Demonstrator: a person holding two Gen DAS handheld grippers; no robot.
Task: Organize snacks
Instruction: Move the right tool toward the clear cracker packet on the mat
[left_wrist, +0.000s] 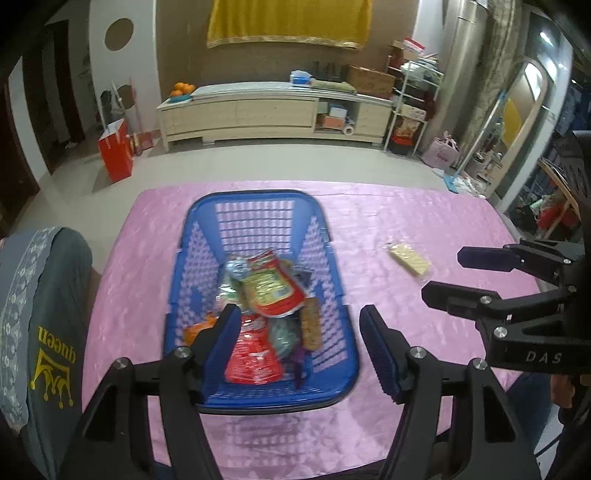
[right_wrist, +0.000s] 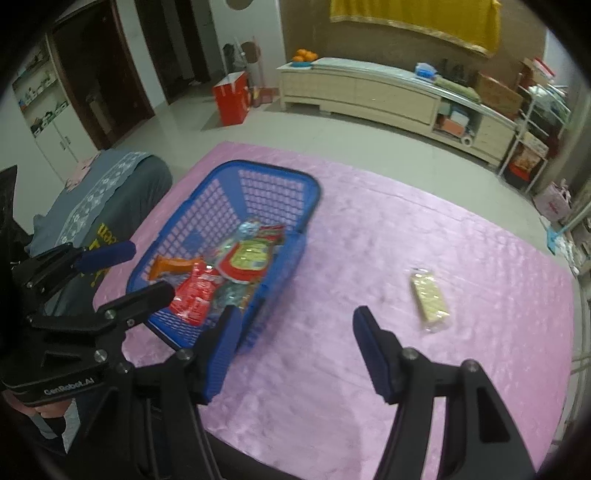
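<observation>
The snack packets (left_wrist: 266, 295) piled in the blue basket (left_wrist: 258, 199) are pretty smeared by motion blur, so labels can't be read; a red pouch, an orange packet and a yellow-and-red bag can just about be made out. The basket's near end is partly blocked by the left gripper (left_wrist: 299, 343) in its own view. That gripper's jaws are spread wide over the basket, with nothing pinched between them. The right gripper (right_wrist: 291, 343) is also held wide open and empty, above the pink tablecloth (right_wrist: 369, 221) just beside the basket. One pale wafer bar (right_wrist: 430, 299) is left lying on the cloth, well apart from the basket, untouched.
</observation>
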